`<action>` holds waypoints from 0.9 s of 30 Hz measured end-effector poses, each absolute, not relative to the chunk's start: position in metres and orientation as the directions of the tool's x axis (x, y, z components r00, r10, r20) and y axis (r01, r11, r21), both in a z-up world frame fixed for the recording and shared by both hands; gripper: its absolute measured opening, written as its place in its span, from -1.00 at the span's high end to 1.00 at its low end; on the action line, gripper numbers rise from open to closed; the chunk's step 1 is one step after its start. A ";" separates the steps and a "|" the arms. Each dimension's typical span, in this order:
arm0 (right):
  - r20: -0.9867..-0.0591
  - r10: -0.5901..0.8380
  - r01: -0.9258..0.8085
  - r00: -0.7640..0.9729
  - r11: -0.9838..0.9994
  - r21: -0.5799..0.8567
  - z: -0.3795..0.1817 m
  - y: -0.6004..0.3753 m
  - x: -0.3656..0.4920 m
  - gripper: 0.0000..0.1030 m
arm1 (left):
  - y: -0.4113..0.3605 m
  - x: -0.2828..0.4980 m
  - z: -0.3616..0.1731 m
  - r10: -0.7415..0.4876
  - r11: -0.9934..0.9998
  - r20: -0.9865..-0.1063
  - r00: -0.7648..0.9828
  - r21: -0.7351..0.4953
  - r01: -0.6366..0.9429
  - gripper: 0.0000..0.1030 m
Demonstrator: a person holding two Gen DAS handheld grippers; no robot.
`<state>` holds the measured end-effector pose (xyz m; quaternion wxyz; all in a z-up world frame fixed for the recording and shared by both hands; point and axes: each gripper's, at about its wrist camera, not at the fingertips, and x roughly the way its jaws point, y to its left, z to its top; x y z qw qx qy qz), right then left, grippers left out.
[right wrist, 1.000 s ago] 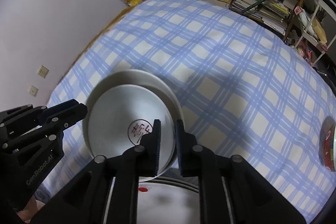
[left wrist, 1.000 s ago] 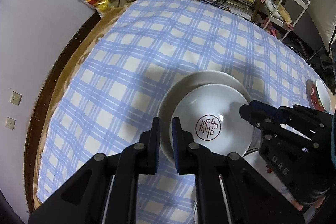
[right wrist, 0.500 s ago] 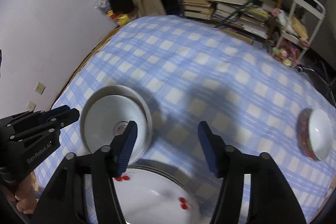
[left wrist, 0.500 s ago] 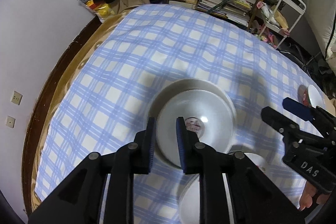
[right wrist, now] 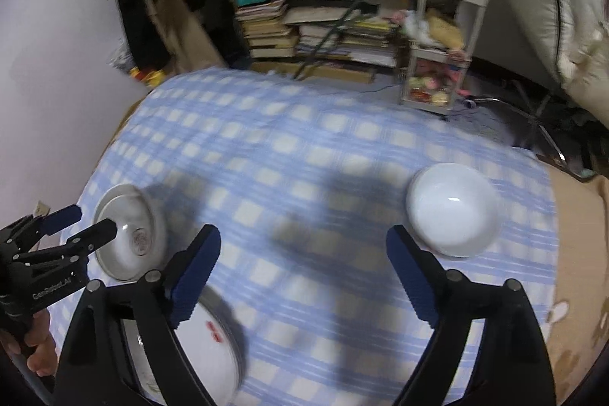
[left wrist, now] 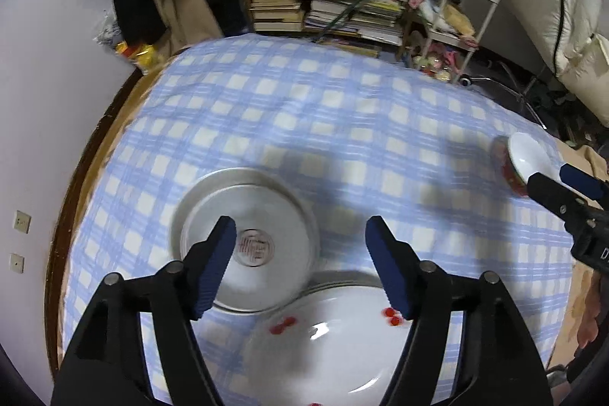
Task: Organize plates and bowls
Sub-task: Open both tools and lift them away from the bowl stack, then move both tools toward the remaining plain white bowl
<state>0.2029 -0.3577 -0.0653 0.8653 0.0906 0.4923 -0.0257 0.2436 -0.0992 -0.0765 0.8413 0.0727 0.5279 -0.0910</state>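
A white plate with a red emblem (left wrist: pixel 243 242) (right wrist: pixel 129 234) lies stacked on a slightly larger plate on the blue checked tablecloth (left wrist: pixel 304 109). Closer to me sits a big white plate with small red marks (left wrist: pixel 342 341) (right wrist: pixel 205 341). A bowl, white inside and red outside (left wrist: pixel 527 162) (right wrist: pixel 453 208), stands at the right. My left gripper (left wrist: pixel 300 234) (right wrist: pixel 82 225) hovers above the emblem plate's right rim, its jaws opening with nothing between them. My right gripper (right wrist: pixel 304 238) (left wrist: pixel 559 181) hangs over bare cloth left of the bowl, its jaws also opening and empty.
The round table's brown edge (left wrist: pixel 76 177) runs close to the wall on the left. Beyond the far edge stand a shelf of stacked books (left wrist: pixel 323 6) and a small white cart (right wrist: pixel 437 63). A hand (right wrist: pixel 38 349) holds the left gripper.
Both grippers were shut on the emblem plate's rim, one on each side; they have let go, opened wide and pulled back upward. The right one swung right toward the bowl.
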 end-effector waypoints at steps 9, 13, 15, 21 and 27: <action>-0.845 -0.057 0.252 0.531 0.963 0.093 -0.057 -0.432 0.181 -1.00 | -0.164 0.241 -0.071 -0.120 0.960 -0.895 0.430 0.005 0.280 -0.43; -0.850 -0.074 0.282 0.522 0.955 0.090 -0.062 -0.459 0.178 -1.00 | -0.194 0.246 -0.074 -0.146 0.952 -0.892 0.428 -0.010 0.305 -0.43; -0.852 -0.074 0.294 0.519 0.951 0.097 -0.066 -0.472 0.179 -1.00 | -0.209 0.249 -0.077 -0.148 0.947 -0.893 0.426 -0.003 0.322 -0.43; -0.864 -0.079 0.350 0.498 0.929 0.117 -0.087 -0.503 0.187 -1.00 | -0.248 0.265 -0.089 -0.150 0.932 -0.904 0.400 0.006 0.362 -0.43; -0.883 -0.059 0.331 0.466 0.937 0.113 -0.101 -0.526 0.200 -1.00 | -0.278 0.282 -0.102 -0.172 0.925 -0.912 0.373 -0.019 0.380 -0.43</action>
